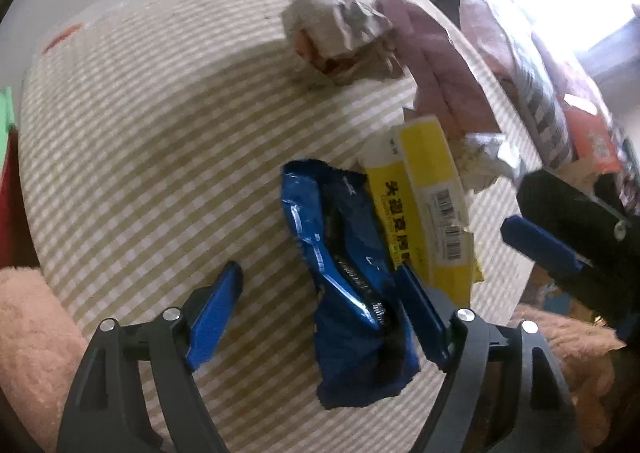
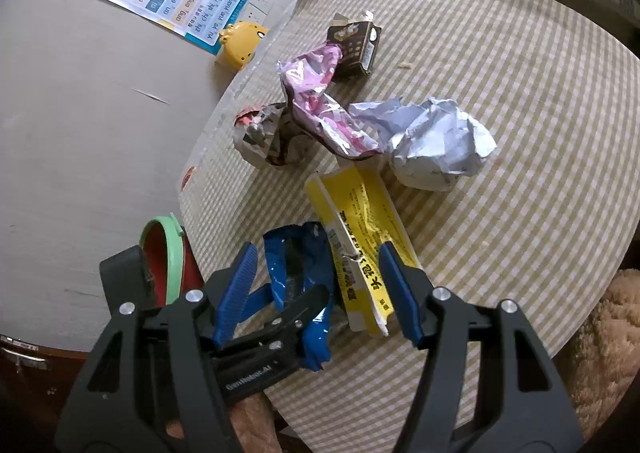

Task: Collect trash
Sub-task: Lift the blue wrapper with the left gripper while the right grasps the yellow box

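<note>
Left wrist view shows your left gripper point(image 1: 316, 289) spread around the blue wrapper point(image 1: 348, 281) on the checked table point(image 1: 140, 157) (nothing pinched yet), right gripper point(image 2: 318, 279) likewise spread, all trash still uncollected.

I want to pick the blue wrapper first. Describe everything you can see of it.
The blue wrapper is a crumpled, glossy, foil-like packet with a torn-open end and a dark strip along its middle. It lies flat on the checked tablecloth near the table's edge, its side against the yellow box. The left claw is open around it, one finger at its right edge, the other clear on its left, not yet pinching.
</note>
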`<state>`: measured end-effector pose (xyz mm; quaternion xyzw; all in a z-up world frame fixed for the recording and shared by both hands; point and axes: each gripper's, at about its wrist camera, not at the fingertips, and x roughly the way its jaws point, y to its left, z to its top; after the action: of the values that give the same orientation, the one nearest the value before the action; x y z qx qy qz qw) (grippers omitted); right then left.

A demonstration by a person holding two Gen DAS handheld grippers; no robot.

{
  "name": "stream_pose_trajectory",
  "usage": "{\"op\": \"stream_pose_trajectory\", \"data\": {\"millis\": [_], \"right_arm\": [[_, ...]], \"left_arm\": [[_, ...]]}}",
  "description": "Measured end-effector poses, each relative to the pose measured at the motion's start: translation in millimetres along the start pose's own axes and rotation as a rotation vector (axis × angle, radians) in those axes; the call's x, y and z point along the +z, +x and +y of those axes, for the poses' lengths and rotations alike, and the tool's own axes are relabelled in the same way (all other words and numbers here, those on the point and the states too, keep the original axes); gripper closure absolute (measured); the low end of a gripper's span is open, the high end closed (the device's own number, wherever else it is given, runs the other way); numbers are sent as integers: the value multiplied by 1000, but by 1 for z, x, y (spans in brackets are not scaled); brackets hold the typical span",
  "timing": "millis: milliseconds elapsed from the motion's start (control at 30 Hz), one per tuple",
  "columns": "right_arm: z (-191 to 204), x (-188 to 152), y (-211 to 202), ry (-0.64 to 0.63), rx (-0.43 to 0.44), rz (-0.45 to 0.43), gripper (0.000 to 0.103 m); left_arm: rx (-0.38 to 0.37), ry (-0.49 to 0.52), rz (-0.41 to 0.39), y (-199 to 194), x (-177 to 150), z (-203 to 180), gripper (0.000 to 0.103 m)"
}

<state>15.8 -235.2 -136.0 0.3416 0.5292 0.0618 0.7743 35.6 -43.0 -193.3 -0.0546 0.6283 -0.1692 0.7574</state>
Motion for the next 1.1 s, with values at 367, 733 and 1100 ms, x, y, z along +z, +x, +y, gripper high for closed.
{"op": "stream_pose_trajectory", "data": {"millis": [367, 733, 1100], "right_arm": [[-2, 1, 11, -26, -94, 9, 42], [3, -3, 34, -121, -220, 51, 42], [18, -4, 48, -182, -246, 60, 61]], "left_arm": [[24, 28, -44, -12, -8, 7, 82], [138, 97, -276, -82, -4, 16, 84], [161, 99, -346, -109, 7, 19, 84]]}}
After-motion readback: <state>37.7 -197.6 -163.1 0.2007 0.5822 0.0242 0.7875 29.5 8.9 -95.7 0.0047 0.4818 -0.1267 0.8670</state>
